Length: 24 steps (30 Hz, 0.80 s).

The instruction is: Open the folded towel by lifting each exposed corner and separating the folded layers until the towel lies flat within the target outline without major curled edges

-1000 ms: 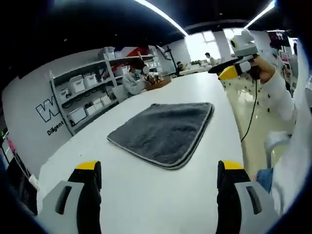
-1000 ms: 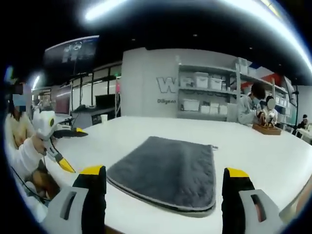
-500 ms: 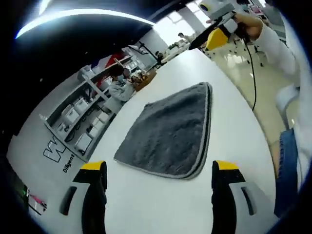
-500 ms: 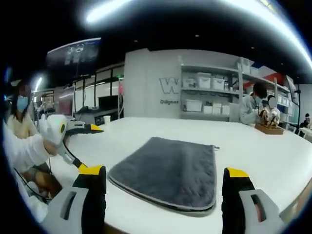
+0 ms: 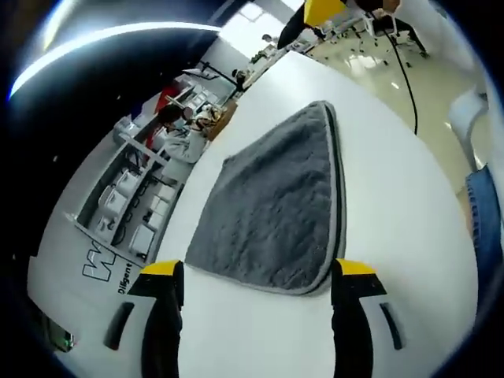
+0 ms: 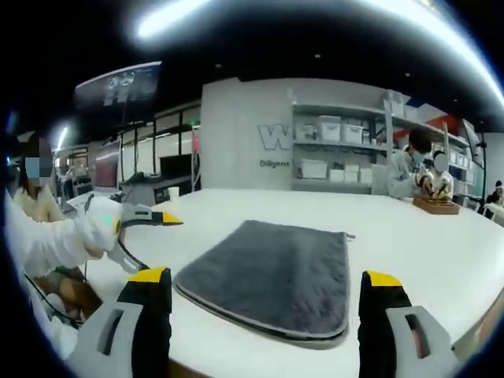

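Two tools hang above the white tabletop (image 6: 441, 252), neither touching anything: the left tool (image 5: 256, 295) has its yellow-tipped jaws spread wide over the near corner of the folded grey towel (image 5: 276, 209), and the right tool (image 6: 264, 303) is spread just as wide, looking across the same towel (image 6: 272, 276) from the tabletop's edge. The towel lies folded, square and flat, well in from the edges of the tabletop, its pale piping stacked in layers along the near edge. I can't make out any target outline on the surface. The risk, as I see it, is in that stacked edge: the layers sit tightly together, so a jaw coming down at the corner could pinch every layer at once and lift the whole bundle instead of peeling the top one. A shallow bite might also slip off the plush pile and leave a curled corner. The tabletop looks slick, so a one-sided pull could drag the towel sideways. Shelving with white bins (image 6: 331, 130) lines the far wall and a seated person (image 6: 405, 169) works at the far edge, well apart from this.
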{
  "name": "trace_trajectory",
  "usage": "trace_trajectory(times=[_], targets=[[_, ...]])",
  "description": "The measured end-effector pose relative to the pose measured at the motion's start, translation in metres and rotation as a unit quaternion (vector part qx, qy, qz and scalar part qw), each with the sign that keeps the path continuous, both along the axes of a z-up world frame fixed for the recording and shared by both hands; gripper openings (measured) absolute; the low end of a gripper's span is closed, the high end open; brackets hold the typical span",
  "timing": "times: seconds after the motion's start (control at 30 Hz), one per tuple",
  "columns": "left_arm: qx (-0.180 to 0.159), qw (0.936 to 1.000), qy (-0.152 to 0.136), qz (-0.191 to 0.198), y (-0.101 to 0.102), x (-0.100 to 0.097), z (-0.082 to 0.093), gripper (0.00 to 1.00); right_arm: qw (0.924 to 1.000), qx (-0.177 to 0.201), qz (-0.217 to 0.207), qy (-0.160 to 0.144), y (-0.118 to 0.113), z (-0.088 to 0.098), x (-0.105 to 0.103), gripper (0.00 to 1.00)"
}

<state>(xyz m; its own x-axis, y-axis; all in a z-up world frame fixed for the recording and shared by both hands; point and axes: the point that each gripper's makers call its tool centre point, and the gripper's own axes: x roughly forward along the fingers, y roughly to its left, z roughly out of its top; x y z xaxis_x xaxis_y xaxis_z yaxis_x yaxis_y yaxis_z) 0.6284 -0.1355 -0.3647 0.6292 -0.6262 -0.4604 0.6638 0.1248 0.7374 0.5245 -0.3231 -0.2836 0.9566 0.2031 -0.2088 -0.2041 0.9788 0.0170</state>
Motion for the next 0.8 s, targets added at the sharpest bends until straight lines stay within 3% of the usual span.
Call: trace_trajectory(times=[0.17, 0.3, 0.57, 0.7, 0.8], targets=[[0.016, 0.9998, -0.015, -0.001, 0.002, 0.002, -0.004, 0.68, 1.0, 0.002, 0.001, -0.002, -0.003, 0.002, 0.0, 0.99], [0.014, 0.9999, -0.003, -0.004, -0.001, -0.001, -0.008, 0.68, 1.0, 0.003, 0.003, 0.0, -0.003, 0.002, 0.001, 0.99], [0.032, 0.9994, -0.008, -0.011, -0.001, -0.003, -0.017, 0.62, 1.0, 0.008, 0.002, 0.0, -0.006, 0.003, 0.0, 0.99], [0.047, 0.9981, -0.025, -0.031, -0.004, -0.008, -0.018, 0.6, 1.0, 0.009, 0.002, 0.0, -0.006, 0.003, 0.0, 0.99], [0.065, 0.9951, -0.055, -0.05, -0.007, -0.012, -0.018, 0.59, 0.9999, 0.012, 0.002, -0.001, -0.006, 0.004, 0.0, 0.99]])
